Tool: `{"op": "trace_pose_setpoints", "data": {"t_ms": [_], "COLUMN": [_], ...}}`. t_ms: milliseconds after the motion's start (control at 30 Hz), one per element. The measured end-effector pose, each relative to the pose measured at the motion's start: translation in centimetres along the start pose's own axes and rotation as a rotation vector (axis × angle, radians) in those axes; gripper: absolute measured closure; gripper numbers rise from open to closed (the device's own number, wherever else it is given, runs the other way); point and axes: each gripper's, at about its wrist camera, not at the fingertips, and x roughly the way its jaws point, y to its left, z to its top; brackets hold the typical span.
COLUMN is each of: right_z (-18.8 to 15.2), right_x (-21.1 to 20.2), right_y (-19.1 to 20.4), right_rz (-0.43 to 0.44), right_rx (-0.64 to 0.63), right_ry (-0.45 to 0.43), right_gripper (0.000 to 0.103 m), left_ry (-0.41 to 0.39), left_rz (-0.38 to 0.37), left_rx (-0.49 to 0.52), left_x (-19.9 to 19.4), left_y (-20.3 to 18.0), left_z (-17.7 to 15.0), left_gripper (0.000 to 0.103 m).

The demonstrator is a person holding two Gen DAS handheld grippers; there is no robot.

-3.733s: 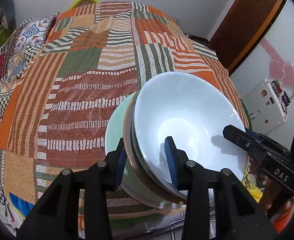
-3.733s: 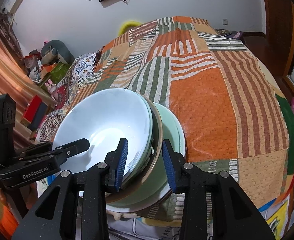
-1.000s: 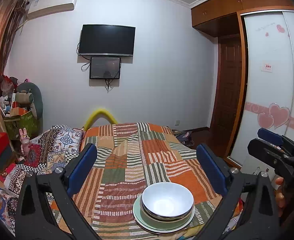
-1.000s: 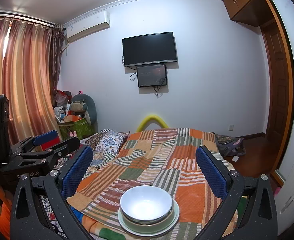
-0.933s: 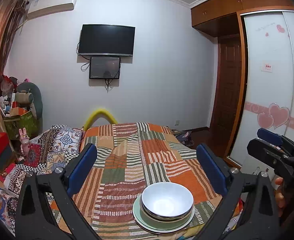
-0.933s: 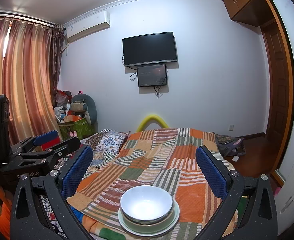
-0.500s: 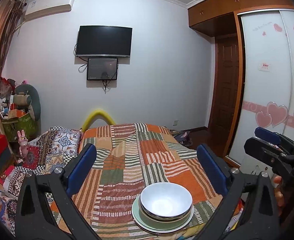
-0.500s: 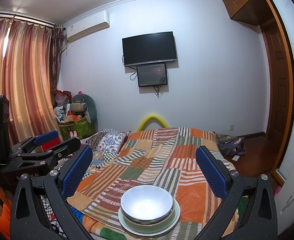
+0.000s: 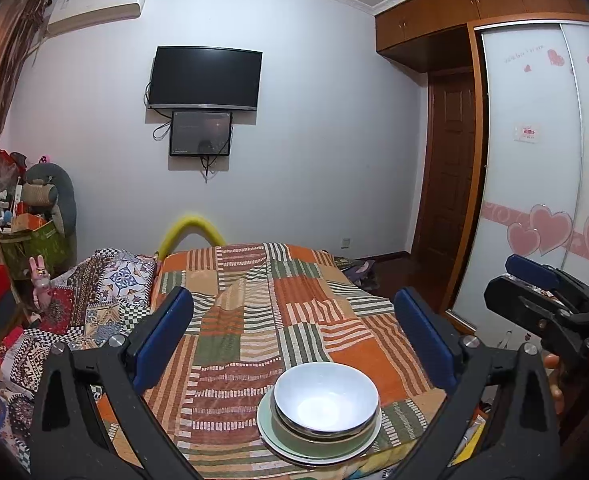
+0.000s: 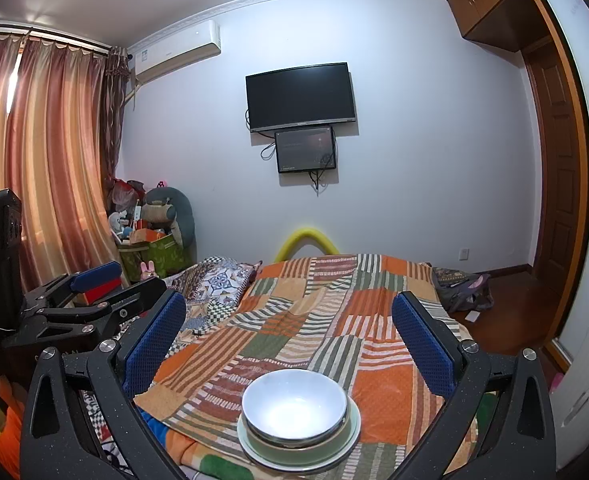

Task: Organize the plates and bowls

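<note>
A white bowl (image 9: 325, 398) sits nested in a stack of bowls on a pale green plate (image 9: 290, 446), near the front edge of the bed. In the right wrist view the same bowl (image 10: 294, 404) tops the stack on the plate (image 10: 266, 454). My left gripper (image 9: 294, 336) is wide open and empty, held back from and above the stack. My right gripper (image 10: 290, 332) is wide open and empty too, also well back from it. The right gripper shows at the right edge of the left wrist view (image 9: 550, 300), and the left gripper at the left of the right wrist view (image 10: 86, 296).
The stack rests on a striped patchwork bedspread (image 9: 262, 312). A second quilt and clutter lie at the left (image 9: 94, 300). A wardrobe with sliding doors (image 9: 534, 200) and a wooden door stand at the right. A TV (image 9: 206, 78) hangs on the far wall.
3.7 s ago both grippers were closed around the stack's rim; now both are wide open and pulled far back. Over the last second the views have barely shifted.
</note>
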Motion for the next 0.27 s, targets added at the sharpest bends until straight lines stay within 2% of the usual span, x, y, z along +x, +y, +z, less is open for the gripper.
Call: {"op": "trace_pose_setpoints", "data": {"t_ms": [267], "right_z": [-0.10], "right_x": [0.19], "right_y": [-0.02], "right_rz": [0.005], "right_rx": [-0.001], "right_ry": [0.008], "right_gripper": [0.000], "left_ry": [-0.008], "left_rz": [-0.004], "left_rx": [0.008], "left_x": [-0.08], "left_y": [-0.04], "left_z": [-0.03], "left_gripper": [0.001]}}
